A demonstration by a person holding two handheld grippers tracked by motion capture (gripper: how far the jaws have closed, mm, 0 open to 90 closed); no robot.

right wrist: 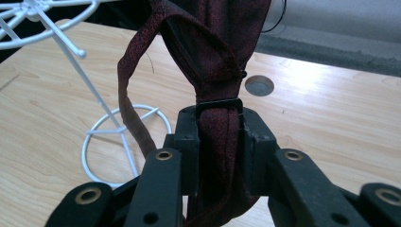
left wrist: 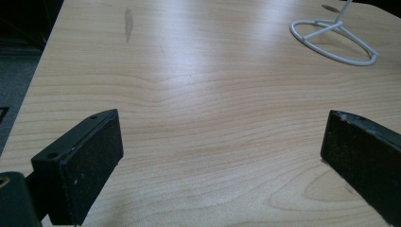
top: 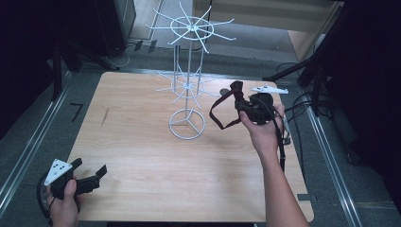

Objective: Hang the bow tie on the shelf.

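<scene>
Wooden table (top: 142,156) with rounded corners stands on a dark floor between metal rails; cables trail at its far right.

White wire rack (top: 189,71) stands upright near the table's far centre: ring base, thin post, two tiers of radiating hook arms.

Right gripper (top: 246,101) is raised just right of the rack, jaws closed on a dark red strap (right wrist: 220,137). In the right gripper view the strap is pinched just below its black slider buckle (right wrist: 219,105); a loop (top: 218,113) hangs free toward the rack's lower tier.

Left gripper (top: 90,177) rests at the table's near left corner, jaws spread wide with nothing between them, well apart from the rack.

Judged step: hanging the strap on a hook arm. Recommended procedure:
1. Keep the pinch firm below the buckle.
2. Present the open loop over one arm tip, then lower.
3. Avoid side loads; the light rack may tip. Steady the base with the left gripper if required.
</scene>
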